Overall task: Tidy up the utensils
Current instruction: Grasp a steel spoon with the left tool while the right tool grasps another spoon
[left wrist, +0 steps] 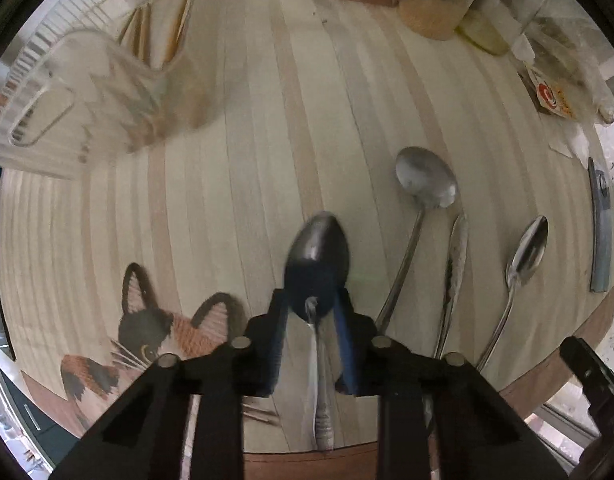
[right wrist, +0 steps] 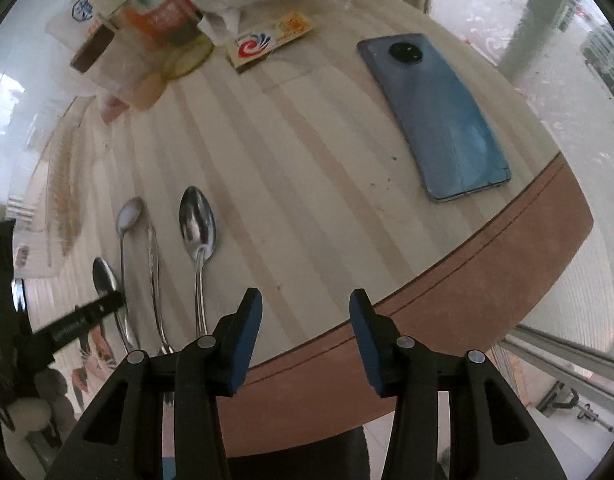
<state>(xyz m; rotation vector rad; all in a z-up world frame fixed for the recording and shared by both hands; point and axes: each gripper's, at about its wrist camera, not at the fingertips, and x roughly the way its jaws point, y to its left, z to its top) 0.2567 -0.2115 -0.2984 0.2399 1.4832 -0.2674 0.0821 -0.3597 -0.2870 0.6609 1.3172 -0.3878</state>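
Observation:
A row of metal utensils lies on the pale striped table [left wrist: 235, 184]. My left gripper [left wrist: 311, 300] points straight down and is shut on the neck of a dark spoon [left wrist: 319, 244], whose handle runs back under the fingers. To its right lie a large spoon [left wrist: 425, 180], slim tongs [left wrist: 457, 252] and a smaller spoon [left wrist: 527, 252]. The right wrist view shows the same row: held spoon [right wrist: 103, 276], large spoon [right wrist: 129, 212], tongs [right wrist: 153, 264], smaller spoon [right wrist: 197, 224]. My right gripper [right wrist: 305, 304] hangs open over the table's brown rim [right wrist: 467, 280], holding nothing.
A clear plastic basket [left wrist: 39, 100] with wooden chopsticks [left wrist: 179, 20] stands at the far left. A cat-pattern mat [left wrist: 147, 328] lies near the left gripper. A blue phone [right wrist: 439, 120], a small printed box [right wrist: 267, 42] and bagged jars [right wrist: 159, 20] crowd the far side.

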